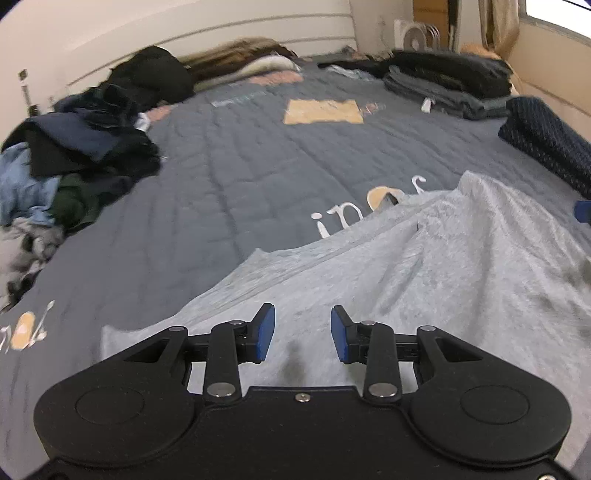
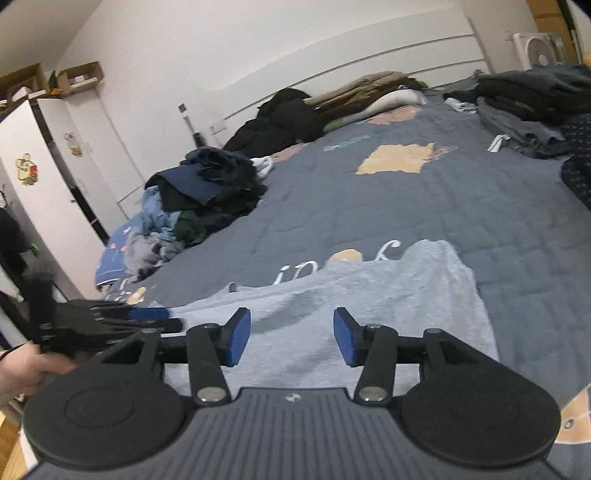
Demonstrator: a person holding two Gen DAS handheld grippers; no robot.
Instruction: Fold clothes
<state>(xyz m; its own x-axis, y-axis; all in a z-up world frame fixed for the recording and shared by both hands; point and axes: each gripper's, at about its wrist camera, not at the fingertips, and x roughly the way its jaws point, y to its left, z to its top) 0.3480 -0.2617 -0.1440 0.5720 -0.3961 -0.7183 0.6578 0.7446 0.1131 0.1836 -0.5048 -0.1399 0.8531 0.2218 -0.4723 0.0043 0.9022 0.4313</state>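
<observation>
A wide bed (image 2: 424, 206) fills the room, covered by a grey-blue quilted spread with tan patches and white lettering. Behind the bed's far end stands a pale headboard (image 2: 369, 62) with thin dark horizontal lines, against a plain white wall (image 2: 177, 40). To the left of the bed stands a white wardrobe (image 2: 55, 166) with stickers on its doors and cardboard boxes (image 2: 79, 79) on top. Beyond the bed's far right corner sit a white fan (image 1: 412, 35), a beige curtain (image 1: 496, 22) and a bright window (image 1: 554, 11).

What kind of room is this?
Most likely a bedroom. A big bed with a grey quilt fills the view, loose clothes are heaped on one side with folded stacks on the other, and a white wardrobe stands alongside.
</observation>
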